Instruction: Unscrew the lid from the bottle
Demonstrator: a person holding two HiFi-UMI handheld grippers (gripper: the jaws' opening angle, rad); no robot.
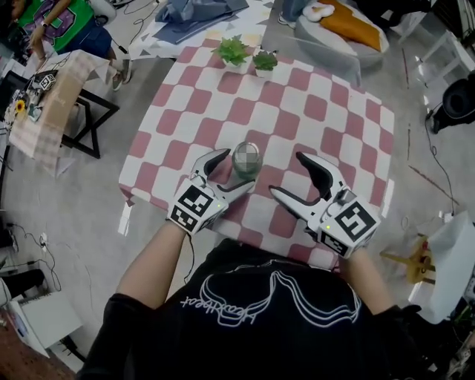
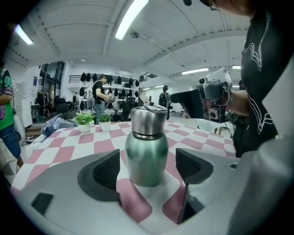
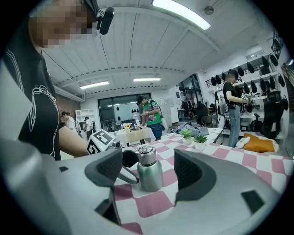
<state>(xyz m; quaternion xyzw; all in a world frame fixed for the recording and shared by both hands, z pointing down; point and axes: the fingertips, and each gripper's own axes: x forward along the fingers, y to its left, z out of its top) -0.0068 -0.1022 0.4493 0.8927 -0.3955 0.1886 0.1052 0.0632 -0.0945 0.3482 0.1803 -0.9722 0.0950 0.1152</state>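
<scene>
Near the front edge of the counter point(image 1: 326, 111), roughly mid-width, stands the bottle point(image 1: 246, 159): green body, upright, resting on the pink-and-white check cloth point(image 1: 223, 111). The lid point(image 2: 148, 120), bare steel, sits on the neck, fully seated as far as I can see.

Left gripper point(image 1: 237, 169): jaws spread wide, one on either side of the bottle's body. Its own view shows the bottle point(image 2: 147, 151) between the two dark pads with a sliver of cloth visible on both sides, so the pads are not pressing on it. Nothing is gripped. The gripper lies low over the cloth and points slightly down.

Right gripper point(image 1: 287, 174): also wide open, and empty. It sits just to the right of the bottle, clear of it. Its view frames the bottle point(image 3: 149, 172) in the gap between the jaws, but further out than the jaw tips; the marker cube of the left gripper shows behind the bottle on that side.

Far edge of the counter: two small potted plants point(image 1: 249, 56) in white pots, side by side, well apart from the bottle.

Beyond the counter, to the left: a side table point(image 1: 56, 96) with a pale cloth, and a person in a green top point(image 1: 56, 22) next to it.
</scene>
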